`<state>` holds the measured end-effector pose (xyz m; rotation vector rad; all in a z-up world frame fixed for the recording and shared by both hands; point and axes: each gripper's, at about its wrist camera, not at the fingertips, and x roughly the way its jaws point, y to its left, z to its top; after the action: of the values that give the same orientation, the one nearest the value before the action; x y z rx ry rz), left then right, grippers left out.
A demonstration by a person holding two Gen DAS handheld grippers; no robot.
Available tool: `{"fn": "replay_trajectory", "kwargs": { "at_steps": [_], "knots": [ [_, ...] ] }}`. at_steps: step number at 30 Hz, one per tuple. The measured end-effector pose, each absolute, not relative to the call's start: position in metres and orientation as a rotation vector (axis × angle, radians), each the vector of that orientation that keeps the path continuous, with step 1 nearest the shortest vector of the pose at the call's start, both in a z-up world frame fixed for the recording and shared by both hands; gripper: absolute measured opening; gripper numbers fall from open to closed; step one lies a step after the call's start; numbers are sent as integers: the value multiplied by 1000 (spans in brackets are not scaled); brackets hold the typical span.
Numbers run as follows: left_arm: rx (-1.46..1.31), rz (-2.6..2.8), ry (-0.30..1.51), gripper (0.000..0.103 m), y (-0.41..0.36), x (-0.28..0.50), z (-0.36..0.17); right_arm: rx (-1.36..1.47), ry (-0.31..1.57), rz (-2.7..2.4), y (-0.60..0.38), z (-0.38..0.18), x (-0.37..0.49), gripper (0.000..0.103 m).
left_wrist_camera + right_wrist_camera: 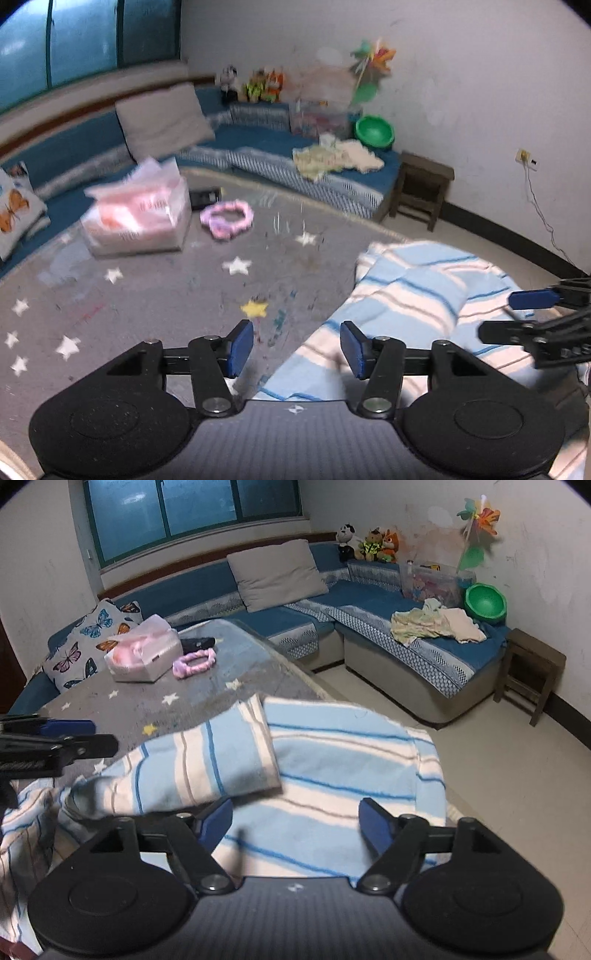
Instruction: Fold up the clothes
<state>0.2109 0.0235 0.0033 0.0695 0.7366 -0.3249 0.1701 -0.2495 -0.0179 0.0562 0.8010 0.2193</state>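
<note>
Both tools stand apart with nothing pinched: the left gripper [296, 349] half spread at the garment's left border, the right gripper [295, 821] wider, above the cloth's middle. The striped garment [332, 760] lies on the star-patterned table [192, 698], one sleeve [207, 760] laid across its body toward ten o'clock. The next fold probably wants both tools pinching the near hem together, then lifting evenly; the left view is blurred, so that border is uncertain. At two o'clock the garment overhangs the table edge above bare floor. At eleven o'clock the tissue box [142, 653] and pink headband [194, 662] sit well apart, leaving open room.
</note>
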Motion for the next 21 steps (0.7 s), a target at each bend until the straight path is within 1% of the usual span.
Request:
{"fn": "replay_trajectory", "kwargs": {
  "at_steps": [3,5,7,8,9,10,12,13,15,19,21],
  "knots": [
    [48,-341,763,56,25,217,-6,52,804,219,-252,-21,167,79],
    [30,-364,774,55,24,218,-10,54,810,220,-253,-23,166,82],
    [23,-384,781,52,22,217,-13,55,816,216,-254,-26,165,82],
    [27,-391,783,48,21,217,-14,56,819,213,-255,-27,165,82],
    [30,-399,784,35,19,216,-15,57,822,211,-255,-28,164,82],
    [34,-407,786,17,18,215,-15,58,825,208,-255,-30,164,83],
    [44,-375,761,7,20,213,-13,60,830,203,-256,-32,163,84],
    [49,-358,748,4,21,212,-11,62,831,201,-256,-33,162,86],
    [60,-323,721,2,24,211,-9,60,830,195,-256,-33,161,88],
    [57,-226,651,1,41,211,6,52,826,183,-255,-35,158,91],
    [24,-246,649,1,48,212,11,52,826,184,-254,-35,158,93]
  ]
}}
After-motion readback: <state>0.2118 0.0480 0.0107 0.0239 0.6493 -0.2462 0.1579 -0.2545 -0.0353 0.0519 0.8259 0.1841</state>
